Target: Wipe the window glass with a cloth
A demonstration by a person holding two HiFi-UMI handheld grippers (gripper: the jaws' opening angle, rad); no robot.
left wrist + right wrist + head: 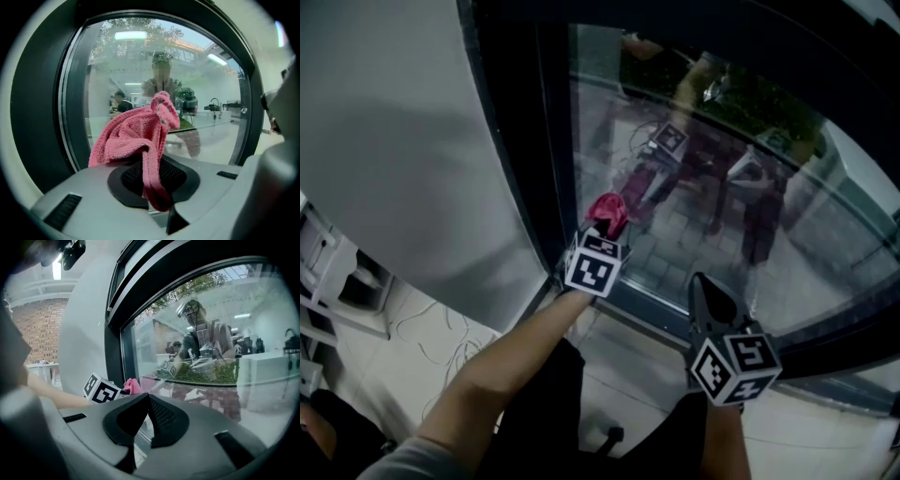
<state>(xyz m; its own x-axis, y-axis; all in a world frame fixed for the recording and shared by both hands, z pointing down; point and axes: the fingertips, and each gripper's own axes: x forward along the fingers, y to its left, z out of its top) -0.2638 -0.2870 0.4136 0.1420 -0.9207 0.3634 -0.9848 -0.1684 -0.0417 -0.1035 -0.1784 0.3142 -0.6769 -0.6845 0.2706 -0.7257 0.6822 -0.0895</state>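
Window glass (825, 234) fills the upper right of the head view and reflects the person and both tools. Dark frame (525, 141) borders the pane on its left and lower edges, with a grey wall (394, 141) beyond it on the left.

Left claw (154, 180) is pinched on a pink cloth (136, 136), which bunches up above the jaws and hangs down between them. The cloth is held up at the pane's lower left corner, just beside the frame; contact with the glass cannot be confirmed.

Right claw (147, 399) is pressed together with nothing between its jaws. It sits to the right of the left claw, low and near the bottom frame, pointing toward the pane.
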